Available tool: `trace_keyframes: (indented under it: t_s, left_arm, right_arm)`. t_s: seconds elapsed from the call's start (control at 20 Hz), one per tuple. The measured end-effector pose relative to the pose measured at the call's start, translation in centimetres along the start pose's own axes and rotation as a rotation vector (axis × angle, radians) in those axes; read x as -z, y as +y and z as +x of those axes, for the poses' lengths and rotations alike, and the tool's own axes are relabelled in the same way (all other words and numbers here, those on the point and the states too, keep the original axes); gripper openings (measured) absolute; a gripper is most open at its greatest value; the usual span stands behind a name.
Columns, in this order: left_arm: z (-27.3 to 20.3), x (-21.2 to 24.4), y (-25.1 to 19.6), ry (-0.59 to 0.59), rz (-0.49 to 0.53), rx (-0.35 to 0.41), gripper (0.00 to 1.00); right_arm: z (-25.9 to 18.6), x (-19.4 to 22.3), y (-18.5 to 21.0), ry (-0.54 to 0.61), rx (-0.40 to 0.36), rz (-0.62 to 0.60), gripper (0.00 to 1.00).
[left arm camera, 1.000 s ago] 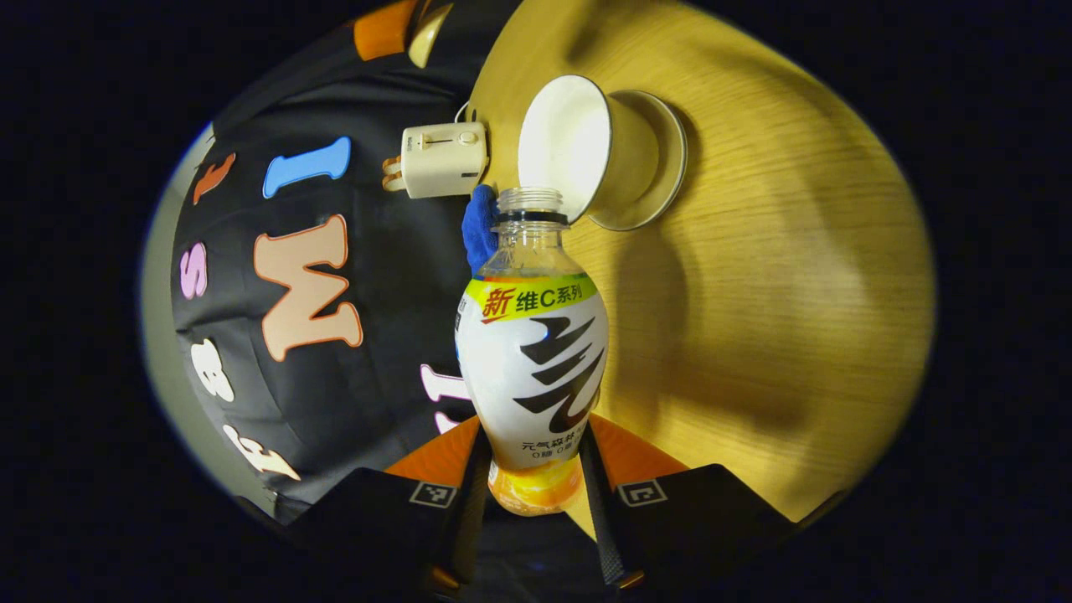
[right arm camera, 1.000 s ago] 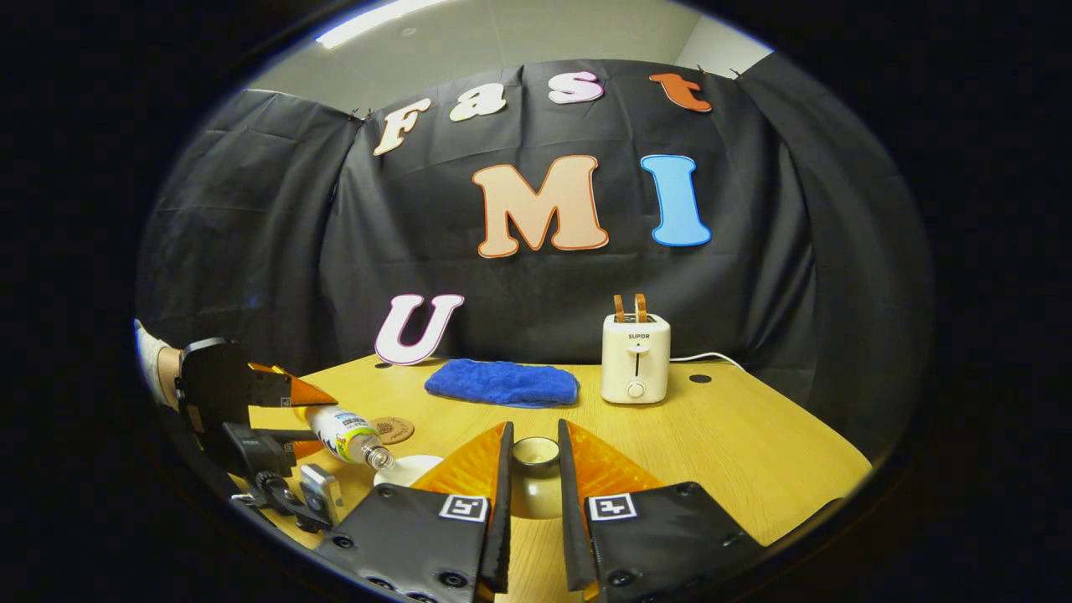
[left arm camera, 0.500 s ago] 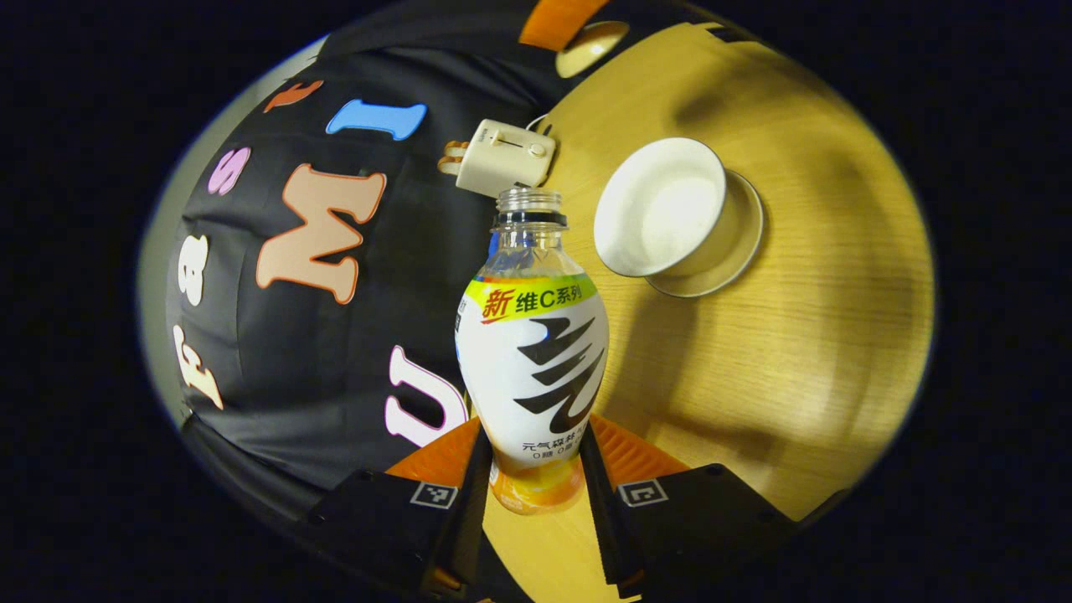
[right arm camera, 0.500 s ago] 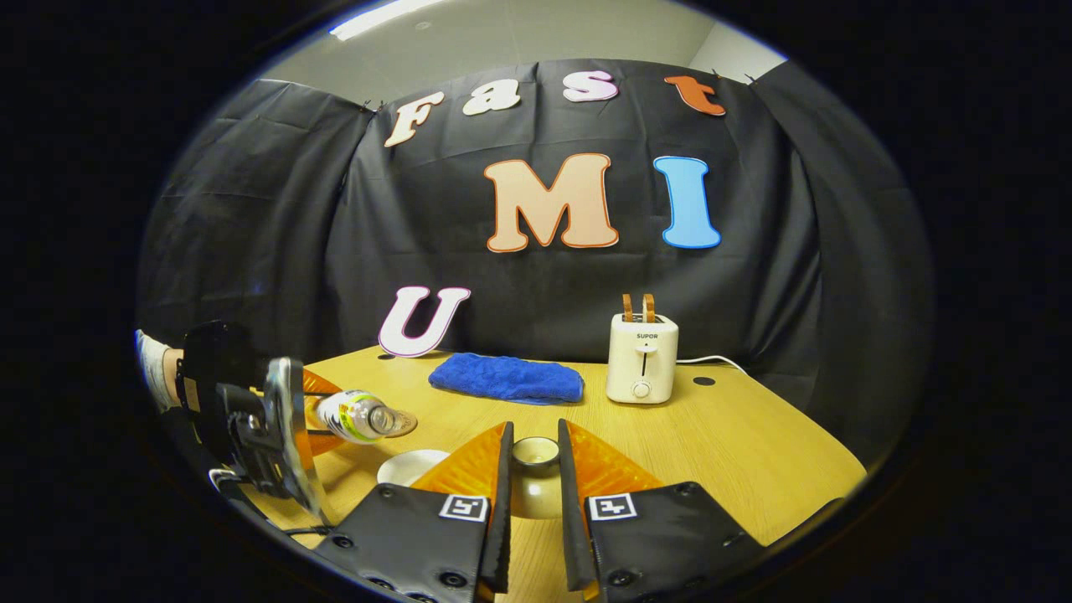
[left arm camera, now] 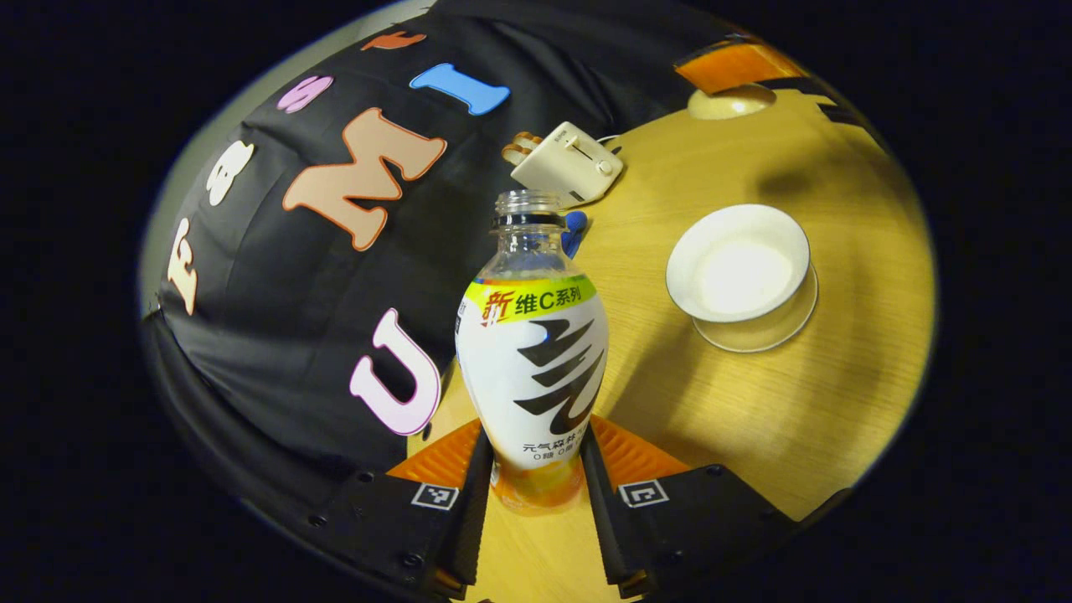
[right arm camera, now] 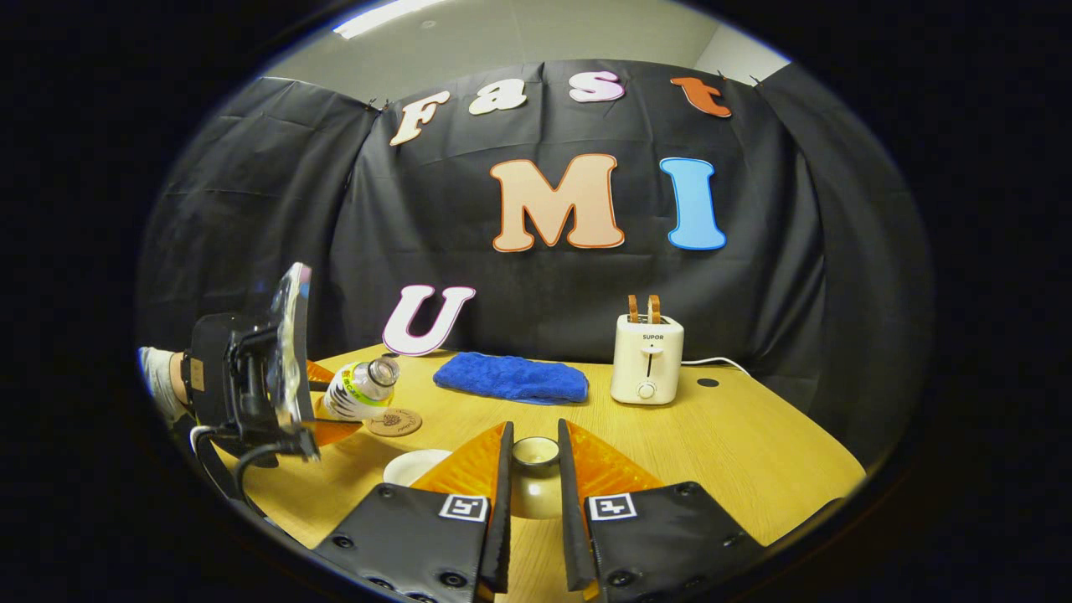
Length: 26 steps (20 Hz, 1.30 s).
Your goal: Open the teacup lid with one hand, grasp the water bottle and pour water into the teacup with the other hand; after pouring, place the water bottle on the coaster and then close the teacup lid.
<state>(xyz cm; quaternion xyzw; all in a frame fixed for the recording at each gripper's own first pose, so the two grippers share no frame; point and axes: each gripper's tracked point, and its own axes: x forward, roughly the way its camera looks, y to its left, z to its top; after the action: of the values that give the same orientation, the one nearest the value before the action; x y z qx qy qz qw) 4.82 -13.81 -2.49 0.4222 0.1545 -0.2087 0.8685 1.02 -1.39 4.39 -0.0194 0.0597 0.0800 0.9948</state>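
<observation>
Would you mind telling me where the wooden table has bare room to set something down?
Bare wood lies right of the cream toaster, toward the table edge. It is crowded on the left, where the round cork coaster, open white teacup and blue folded cloth sit.

The desk [right arm camera: 737, 444] is pale wood with fine grain, matt. The bottle [left arm camera: 533, 335] is clear plastic under a glossy label. The teacup [left arm camera: 741, 272] looks smooth glazed ceramic. The towel [right arm camera: 511, 378] is fuzzy blue cloth.
</observation>
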Motion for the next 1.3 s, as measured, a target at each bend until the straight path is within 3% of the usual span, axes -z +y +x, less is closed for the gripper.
trace_keyframes:
  t_s: [0.2, 0.5, 0.9, 1.3]
  left_arm:
    - [0.5, -0.7, 1.1, -0.040, -0.122, -0.010, 0.52]
    - [1.8, -0.9, 2.9, -0.095, -0.407, 0.008, 0.54]
    - [3.3, -1.6, 5.4, -0.183, -0.660, -0.018, 0.54]
    - [5.4, -1.2, 6.3, -0.202, -0.800, -0.057, 0.54]
  right_arm:
    - [0.0, 0.0, 0.1, -0.001, 0.002, 0.002, 0.29]
    - [0.1, 0.2, 0.3, 0.005, -0.003, -0.001, 0.27]
    - [0.2, 0.6, 0.4, 0.019, -0.006, -0.010, 0.28]
    - [0.2, 0.5, -0.2, 0.020, 0.005, -0.003, 0.31]
